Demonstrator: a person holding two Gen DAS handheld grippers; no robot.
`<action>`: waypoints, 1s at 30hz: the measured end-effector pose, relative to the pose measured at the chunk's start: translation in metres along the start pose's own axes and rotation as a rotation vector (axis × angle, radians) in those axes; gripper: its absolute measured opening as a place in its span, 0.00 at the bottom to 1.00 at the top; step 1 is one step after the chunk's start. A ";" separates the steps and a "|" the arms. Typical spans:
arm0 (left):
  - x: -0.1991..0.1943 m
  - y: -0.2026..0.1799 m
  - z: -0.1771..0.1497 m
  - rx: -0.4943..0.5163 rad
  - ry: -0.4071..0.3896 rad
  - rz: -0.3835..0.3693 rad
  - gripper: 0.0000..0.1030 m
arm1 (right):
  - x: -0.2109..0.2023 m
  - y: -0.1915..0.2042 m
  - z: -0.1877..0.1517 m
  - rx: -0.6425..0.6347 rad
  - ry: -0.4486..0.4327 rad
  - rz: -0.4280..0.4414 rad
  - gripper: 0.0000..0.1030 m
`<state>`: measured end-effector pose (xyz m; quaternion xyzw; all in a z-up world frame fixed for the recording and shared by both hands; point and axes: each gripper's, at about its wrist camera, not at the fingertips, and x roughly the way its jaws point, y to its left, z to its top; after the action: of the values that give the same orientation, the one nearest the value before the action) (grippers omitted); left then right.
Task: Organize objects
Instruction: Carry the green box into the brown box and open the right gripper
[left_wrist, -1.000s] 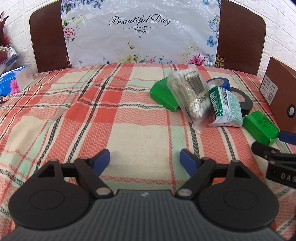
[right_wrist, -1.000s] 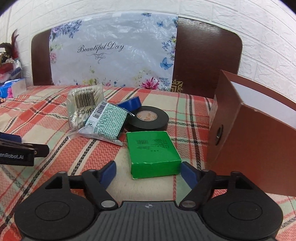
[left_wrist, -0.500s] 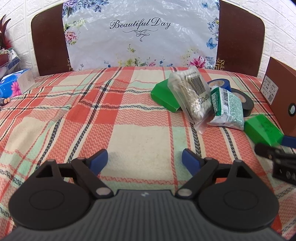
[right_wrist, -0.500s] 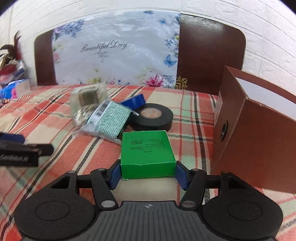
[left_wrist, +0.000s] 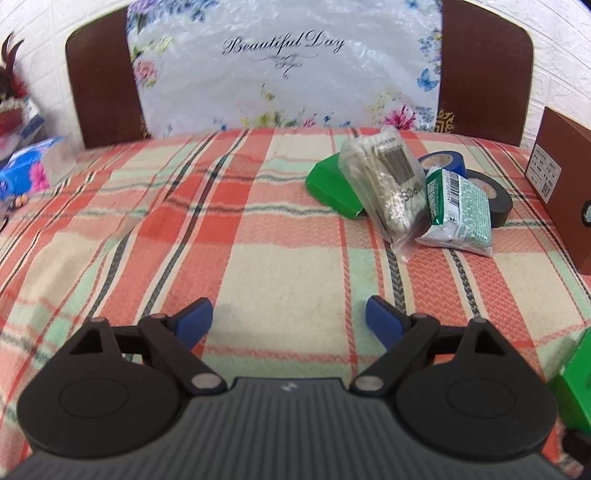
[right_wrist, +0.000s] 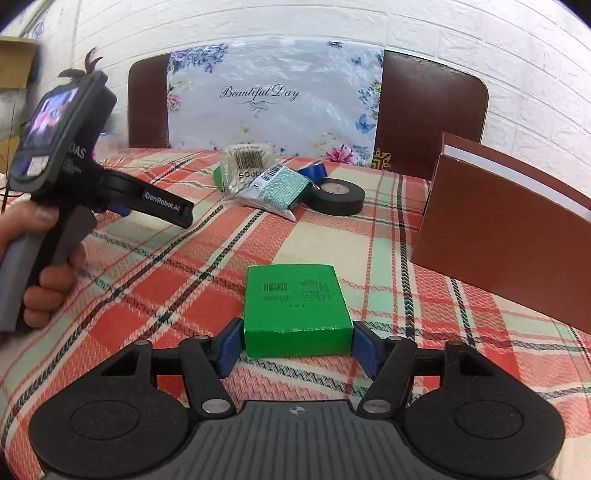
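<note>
My right gripper (right_wrist: 297, 347) has a flat green box (right_wrist: 295, 299) between its blue pads, which touch both of the box's sides; its jaws are opening. The same box shows at the right edge of the left wrist view (left_wrist: 576, 380). My left gripper (left_wrist: 288, 321) is open over bare plaid cloth with nothing between its fingers. Further back lies a pile: a second green box (left_wrist: 332, 184), a bag of cotton swabs (left_wrist: 384, 184), a green-and-white packet (left_wrist: 458, 206), black tape (left_wrist: 498, 199) and blue tape (left_wrist: 443, 162).
A brown cardboard box (right_wrist: 498, 232) stands open at the right. A person's hand (right_wrist: 44, 288) holds the left gripper's handle. A floral plastic bag (left_wrist: 284, 70) hangs on a chair back behind the table. A tissue pack (left_wrist: 26, 173) lies far left.
My right gripper closed around the green box and pulled it back, away from the pile and the brown box. The left gripper stayed in place, its fingers a little wider.
</note>
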<state>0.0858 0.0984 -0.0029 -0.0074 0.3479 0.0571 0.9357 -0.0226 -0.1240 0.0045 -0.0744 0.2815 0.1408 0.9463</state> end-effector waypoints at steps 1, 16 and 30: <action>-0.005 0.003 0.001 -0.028 0.029 -0.018 0.87 | 0.000 -0.002 -0.001 0.012 0.002 0.001 0.69; -0.043 -0.076 -0.014 -0.010 0.233 -0.450 0.72 | 0.000 -0.008 -0.005 0.048 -0.023 0.029 0.55; -0.066 -0.147 0.043 0.049 0.154 -0.684 0.46 | -0.041 -0.060 0.016 0.144 -0.274 -0.144 0.55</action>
<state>0.0804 -0.0525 0.0688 -0.1054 0.3962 -0.2687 0.8716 -0.0289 -0.1863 0.0436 -0.0064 0.1534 0.0609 0.9863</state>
